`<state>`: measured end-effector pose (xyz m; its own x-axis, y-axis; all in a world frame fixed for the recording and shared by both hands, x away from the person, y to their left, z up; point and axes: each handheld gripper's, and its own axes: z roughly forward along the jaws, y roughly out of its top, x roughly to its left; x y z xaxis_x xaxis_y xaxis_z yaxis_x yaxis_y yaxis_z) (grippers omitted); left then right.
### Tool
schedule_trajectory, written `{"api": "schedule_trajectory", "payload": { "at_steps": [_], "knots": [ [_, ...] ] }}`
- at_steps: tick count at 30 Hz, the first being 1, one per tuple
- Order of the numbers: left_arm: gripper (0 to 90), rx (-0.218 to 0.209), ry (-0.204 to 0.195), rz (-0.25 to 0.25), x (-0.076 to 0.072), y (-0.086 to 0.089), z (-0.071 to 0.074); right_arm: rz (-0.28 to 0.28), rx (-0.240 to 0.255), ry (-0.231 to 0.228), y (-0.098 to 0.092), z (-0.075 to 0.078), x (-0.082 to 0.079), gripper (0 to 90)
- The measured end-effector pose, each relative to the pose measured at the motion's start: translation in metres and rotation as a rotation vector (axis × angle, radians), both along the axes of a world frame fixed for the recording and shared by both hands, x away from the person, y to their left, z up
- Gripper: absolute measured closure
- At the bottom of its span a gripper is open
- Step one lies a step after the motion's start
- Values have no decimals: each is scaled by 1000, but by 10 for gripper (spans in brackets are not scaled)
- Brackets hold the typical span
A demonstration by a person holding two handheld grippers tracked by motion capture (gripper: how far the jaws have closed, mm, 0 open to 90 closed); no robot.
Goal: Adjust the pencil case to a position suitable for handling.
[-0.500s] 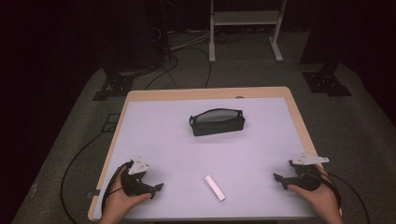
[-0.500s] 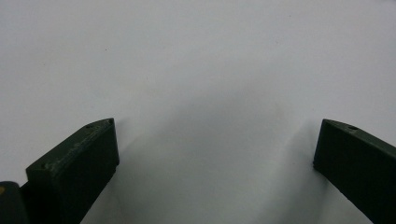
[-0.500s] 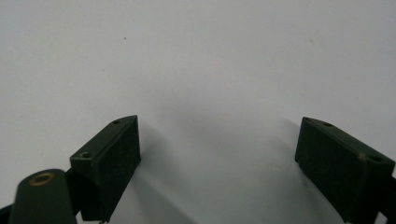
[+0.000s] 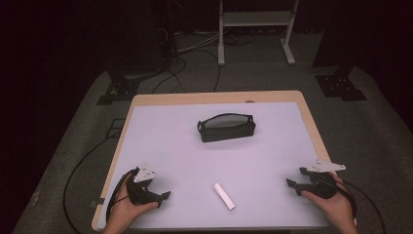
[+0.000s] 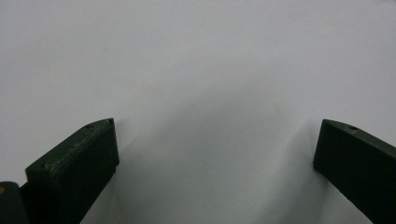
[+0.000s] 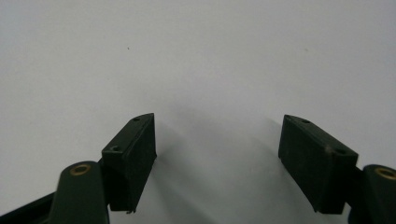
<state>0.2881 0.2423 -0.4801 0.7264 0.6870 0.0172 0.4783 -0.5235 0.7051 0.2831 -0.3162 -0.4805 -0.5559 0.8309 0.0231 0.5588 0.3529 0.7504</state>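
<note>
A white worktop [image 4: 170, 141] with a wooden rim sits on a grey floor. A black pouch [image 4: 226, 127] lies near its middle, toward the far side. The left tongs [image 4: 163, 196], held at the near left corner, gape wide and empty. The right tongs [image 4: 294, 178], near the right edge, are likewise wide apart, gripping nothing. A small white stick [image 4: 223, 196] lies between them.

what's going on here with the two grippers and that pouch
A person holds a gripper in each hand at the near edge of the table. The left gripper and right gripper are both open and empty, over bare table. A dark pouch sits mid-table, and a small white stick lies near the front, between the grippers. Nothing is grasped.
</note>
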Motion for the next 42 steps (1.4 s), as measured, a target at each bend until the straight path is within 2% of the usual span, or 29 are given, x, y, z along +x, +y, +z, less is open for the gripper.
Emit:
{"api": "schedule_trajectory", "payload": {
  "at_steps": [8, 17, 20, 30, 33, 42],
  "knots": [
    [0, 0, 2, 0, 0, 0, 0, 42, 0, -13, 12, 9, 4, 279],
    [0, -1, 3, 0, 0, 0, 0, 93, 31, -11, 19, 12, 15, 308],
    [0, -1, 3, 0, 0, 0, 0, 112, 53, -24, 21, 17, 18, 316],
    [0, -2, 4, 0, 0, 0, 0, 190, 60, -60, 32, 29, 33, 328],
    [0, -3, 4, 0, 0, 1, 0, 212, 78, -68, 37, 34, 40, 332],
    [0, -3, 4, 0, 0, 1, 0, 221, 78, -76, 44, 41, 49, 336]
  ]
}}
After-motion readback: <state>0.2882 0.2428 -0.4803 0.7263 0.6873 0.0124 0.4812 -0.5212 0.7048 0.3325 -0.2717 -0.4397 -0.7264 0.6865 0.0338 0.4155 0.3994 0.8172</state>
